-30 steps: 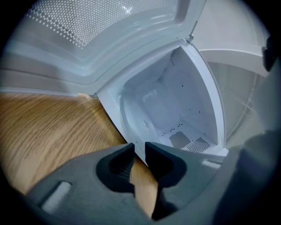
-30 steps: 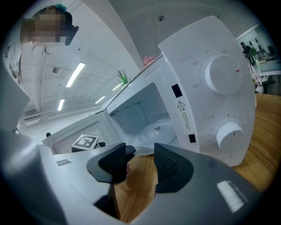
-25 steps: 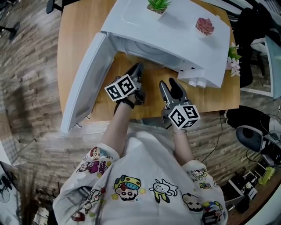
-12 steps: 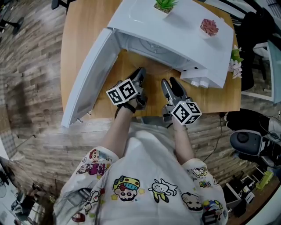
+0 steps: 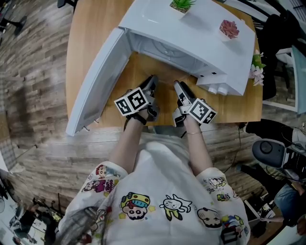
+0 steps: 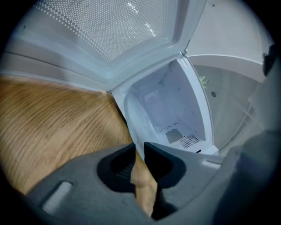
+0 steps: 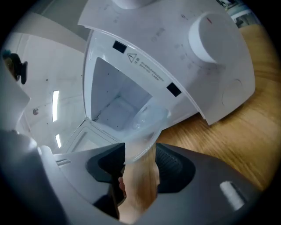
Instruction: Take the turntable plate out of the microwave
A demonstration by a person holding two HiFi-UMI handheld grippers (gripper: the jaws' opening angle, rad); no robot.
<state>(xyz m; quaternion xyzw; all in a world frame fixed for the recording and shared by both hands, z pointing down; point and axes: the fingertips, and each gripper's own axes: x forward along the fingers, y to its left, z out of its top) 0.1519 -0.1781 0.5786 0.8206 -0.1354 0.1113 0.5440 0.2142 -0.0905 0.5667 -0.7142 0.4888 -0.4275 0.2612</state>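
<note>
The white microwave [image 5: 191, 36] stands on the wooden table [image 5: 88, 28] with its door [image 5: 98, 81] swung wide to the left. The clear glass turntable plate [image 7: 147, 123] sticks out of the cavity mouth over the table. In the left gripper view the plate [image 6: 134, 121] shows edge-on, its rim running into the narrow gap of my left gripper [image 6: 139, 151]. Those jaws have just been closing and now pinch that rim. My right gripper [image 7: 140, 158] stands wide apart around the plate's near rim; one jaw touches it and the other is clear. Both grippers, left [image 5: 151, 80] and right [image 5: 178, 87], sit at the opening.
A green plant [image 5: 180, 5] and a pink plant [image 5: 228, 28] stand on top of the microwave. Its control panel with knobs [image 5: 217, 89] juts out at the right. An office chair and cables lie on the floor at the right.
My right gripper has rolled over and dropped lower, ending closer to the microwave mouth. My left gripper has stayed in almost the same place.
</note>
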